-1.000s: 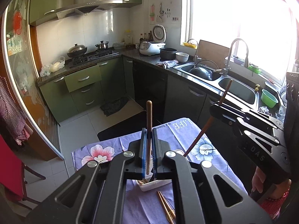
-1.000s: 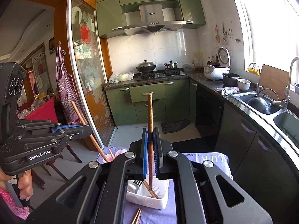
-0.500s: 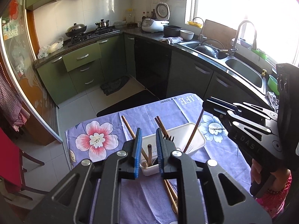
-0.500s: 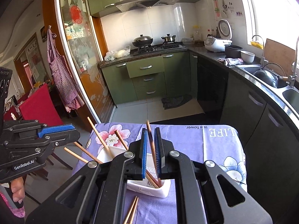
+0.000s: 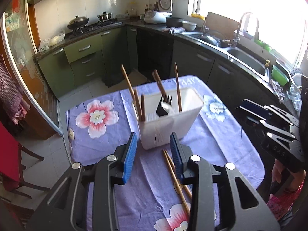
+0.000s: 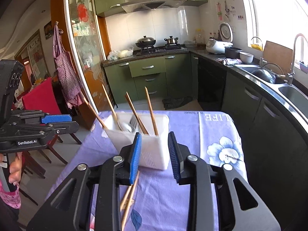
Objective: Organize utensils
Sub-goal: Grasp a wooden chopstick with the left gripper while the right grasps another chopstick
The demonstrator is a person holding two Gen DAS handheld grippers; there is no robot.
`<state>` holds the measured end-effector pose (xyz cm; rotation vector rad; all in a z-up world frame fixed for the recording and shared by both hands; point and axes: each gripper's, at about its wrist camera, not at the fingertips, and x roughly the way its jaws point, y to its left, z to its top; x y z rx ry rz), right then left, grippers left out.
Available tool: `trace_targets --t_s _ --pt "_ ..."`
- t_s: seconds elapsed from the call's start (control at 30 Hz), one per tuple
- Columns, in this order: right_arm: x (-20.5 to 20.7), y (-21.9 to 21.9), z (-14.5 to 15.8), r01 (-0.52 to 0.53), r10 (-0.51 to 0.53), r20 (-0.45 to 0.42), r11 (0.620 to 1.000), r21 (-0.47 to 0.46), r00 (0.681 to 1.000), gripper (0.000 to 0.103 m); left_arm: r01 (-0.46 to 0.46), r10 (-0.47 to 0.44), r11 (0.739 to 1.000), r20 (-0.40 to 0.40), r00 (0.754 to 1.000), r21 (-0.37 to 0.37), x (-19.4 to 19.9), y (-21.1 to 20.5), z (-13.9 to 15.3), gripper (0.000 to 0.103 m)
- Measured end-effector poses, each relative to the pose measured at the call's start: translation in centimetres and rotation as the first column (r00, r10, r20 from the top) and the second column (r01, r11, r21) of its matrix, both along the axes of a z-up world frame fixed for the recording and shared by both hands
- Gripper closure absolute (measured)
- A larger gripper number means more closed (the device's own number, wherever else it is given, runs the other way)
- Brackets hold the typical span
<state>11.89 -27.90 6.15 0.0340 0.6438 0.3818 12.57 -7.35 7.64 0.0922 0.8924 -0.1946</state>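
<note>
While both jaws were opening with nothing between them, left gripper (image 5: 153, 150) and right gripper (image 6: 154, 153) hung near the white caddy (image 5: 173, 123) of chopsticks (image 5: 178, 88).

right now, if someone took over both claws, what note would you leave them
Left claw: jaws opening, nothing between them, just short of the white utensil holder.
Right claw: jaws opening, nothing between them, also in front of the holder.
Holder stands on the floral tablecloth, with several wooden chopsticks upright or leaning in it, plus a black fork and a spoon.
Done: those chopsticks are in the holder.
Left: a pair of chopsticks lies loose on the cloth, on the near side of the holder. Pick them up and stand them in with the rest.
</note>
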Motion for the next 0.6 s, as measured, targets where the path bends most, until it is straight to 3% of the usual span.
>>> trace_targets --t_s 0.17,0.3,0.6 --pt "-1.5 -3.0 -5.9 0.075 -0.075 -0.107 0.997 -0.009 0.991 0.068 -0.049 0.035 0.996 -0.194 0.98 -0.068 0.9 0.5 -8.4 0.069" --pt "-1.8 -4.1 -9.4 0.091 -0.087 -0.189 0.996 0.015 0.978 0.068 -0.121 0.081 0.985 -0.292 0.953 -0.124 2.1 0.3 -13.1 0.069" --pt "-1.9 -4.1 -11.9 0.078 -0.064 -0.235 0.996 0.052 0.97 0.068 -0.152 0.123 0.986 -0.324 0.938 -0.066 4.3 -2.7 -16.1 0.069"
